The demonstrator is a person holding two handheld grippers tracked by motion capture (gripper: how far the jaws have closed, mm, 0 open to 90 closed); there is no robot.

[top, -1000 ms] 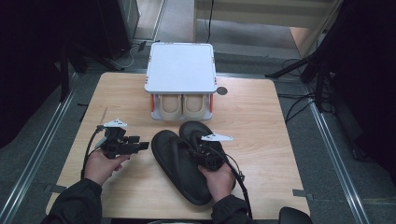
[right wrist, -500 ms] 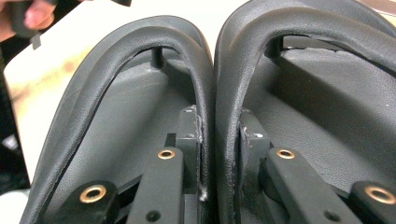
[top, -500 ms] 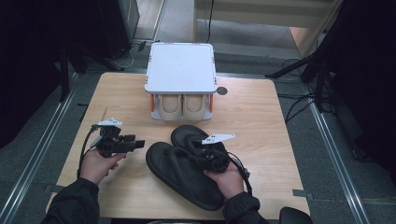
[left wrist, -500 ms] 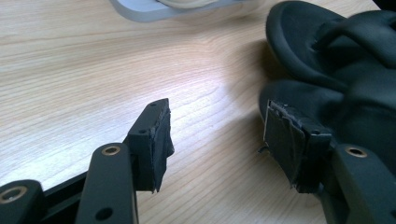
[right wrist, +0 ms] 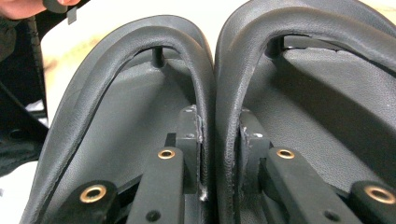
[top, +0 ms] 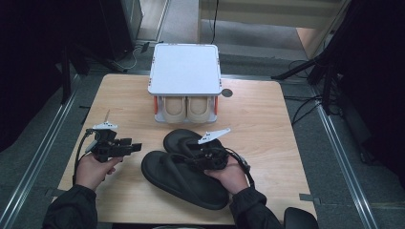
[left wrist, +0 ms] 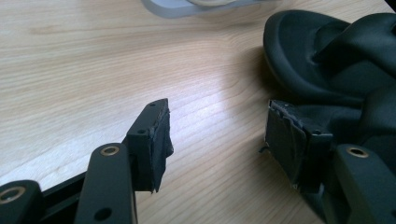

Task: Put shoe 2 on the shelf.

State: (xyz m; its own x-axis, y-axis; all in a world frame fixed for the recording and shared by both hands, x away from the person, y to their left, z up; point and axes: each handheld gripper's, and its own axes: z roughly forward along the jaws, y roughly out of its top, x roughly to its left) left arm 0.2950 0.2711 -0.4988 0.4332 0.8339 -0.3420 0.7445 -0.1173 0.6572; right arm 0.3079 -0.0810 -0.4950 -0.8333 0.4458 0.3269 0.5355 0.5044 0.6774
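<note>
Jaws of the right gripper (right wrist: 219,154) are pinched on the two inner straps of a pair of black flip-flops (top: 186,167), the straps pressed side by side between the pads. In the right gripper view each strap is a smooth, rounded band of matte leather-like material that arches up to a toe post, over a finely grained footbed. From the high view the pair lies on the pale wood-grain table (top: 267,119), soles thick and oval, in front of a white flat-topped shoe rack (top: 185,69) with orange posts that holds a beige pair (top: 186,109). Off to the left, the left gripper (top: 131,147) hangs with its jaws spread and bare; their worn black pads (left wrist: 161,140) point toward the nearer sandal's rounded edge without touching it.
</note>
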